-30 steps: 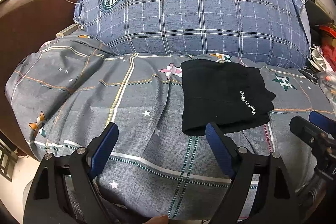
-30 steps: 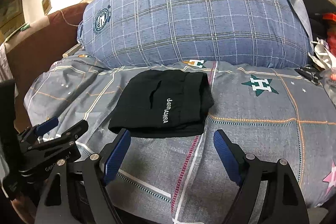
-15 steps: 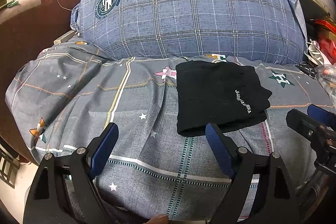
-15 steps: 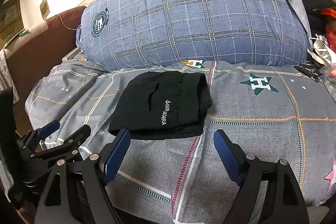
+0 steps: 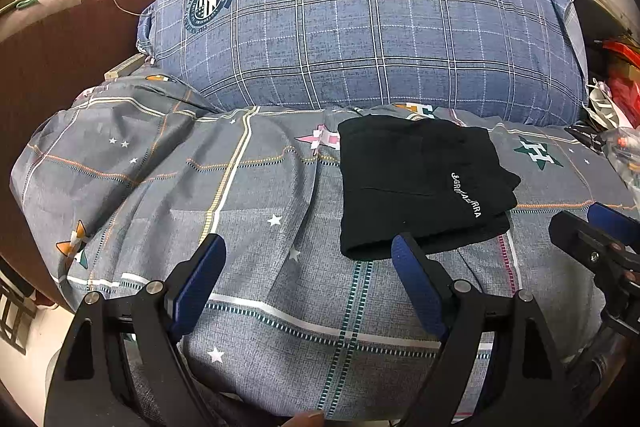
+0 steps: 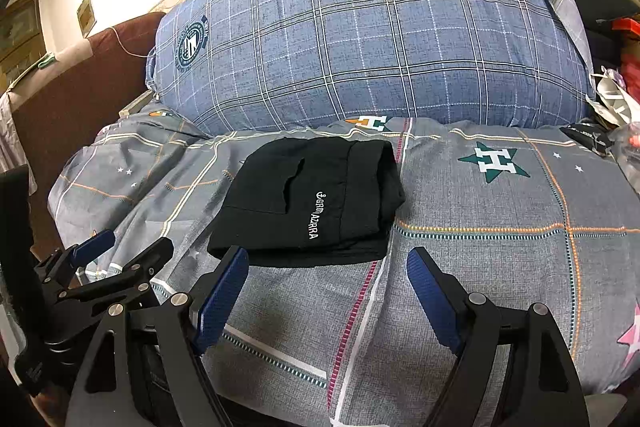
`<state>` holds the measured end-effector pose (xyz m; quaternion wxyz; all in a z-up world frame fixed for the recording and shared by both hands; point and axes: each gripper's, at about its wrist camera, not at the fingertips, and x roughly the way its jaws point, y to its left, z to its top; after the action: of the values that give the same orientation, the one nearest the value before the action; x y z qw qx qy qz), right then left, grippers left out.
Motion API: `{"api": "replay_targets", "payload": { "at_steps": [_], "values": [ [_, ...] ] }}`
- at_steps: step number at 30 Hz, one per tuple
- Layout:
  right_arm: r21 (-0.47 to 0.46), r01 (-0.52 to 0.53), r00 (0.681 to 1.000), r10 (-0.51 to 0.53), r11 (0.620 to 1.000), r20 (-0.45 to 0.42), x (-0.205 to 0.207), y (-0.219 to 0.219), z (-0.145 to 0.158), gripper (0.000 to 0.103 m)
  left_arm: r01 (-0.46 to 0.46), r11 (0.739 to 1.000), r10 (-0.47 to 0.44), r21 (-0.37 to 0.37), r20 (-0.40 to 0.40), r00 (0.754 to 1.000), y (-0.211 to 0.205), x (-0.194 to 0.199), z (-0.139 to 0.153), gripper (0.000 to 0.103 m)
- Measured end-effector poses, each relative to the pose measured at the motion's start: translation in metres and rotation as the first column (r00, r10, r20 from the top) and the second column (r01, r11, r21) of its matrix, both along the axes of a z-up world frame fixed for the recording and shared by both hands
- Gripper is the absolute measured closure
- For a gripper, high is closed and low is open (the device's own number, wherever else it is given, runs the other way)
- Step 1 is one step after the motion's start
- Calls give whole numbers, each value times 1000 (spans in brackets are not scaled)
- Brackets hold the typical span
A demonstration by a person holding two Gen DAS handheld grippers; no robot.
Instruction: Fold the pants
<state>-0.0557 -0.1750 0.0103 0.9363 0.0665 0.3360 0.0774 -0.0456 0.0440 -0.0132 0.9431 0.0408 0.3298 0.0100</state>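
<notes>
The black pants (image 5: 416,183) lie folded into a compact rectangle on the grey patterned bedspread (image 5: 256,195), white lettering facing up. They also show in the right wrist view (image 6: 308,203). My left gripper (image 5: 306,267) is open and empty, held above the bed's front edge, just in front and left of the pants. My right gripper (image 6: 328,279) is open and empty, just in front of the pants' near edge. Neither gripper touches the pants. Each gripper appears at the edge of the other's view.
A large blue plaid pillow (image 5: 360,27) lies behind the pants. A brown sofa arm (image 5: 60,59) stands at the left. Red and black clutter (image 5: 616,75) sits at the right. The bedspread (image 6: 500,235) stretches right of the pants.
Both grippers have drawn back and lifted slightly from the bed; the folded pants lie where they were. Both grippers stay open.
</notes>
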Motion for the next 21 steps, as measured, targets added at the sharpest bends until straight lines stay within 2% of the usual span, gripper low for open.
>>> {"api": "replay_targets", "payload": {
  "at_steps": [21],
  "values": [
    [-13, 9, 1000, -9, 1000, -11, 2, -1, 0, 20, -15, 1000, 15, -3, -11, 1000, 1, 2, -2, 17]
  ]
}}
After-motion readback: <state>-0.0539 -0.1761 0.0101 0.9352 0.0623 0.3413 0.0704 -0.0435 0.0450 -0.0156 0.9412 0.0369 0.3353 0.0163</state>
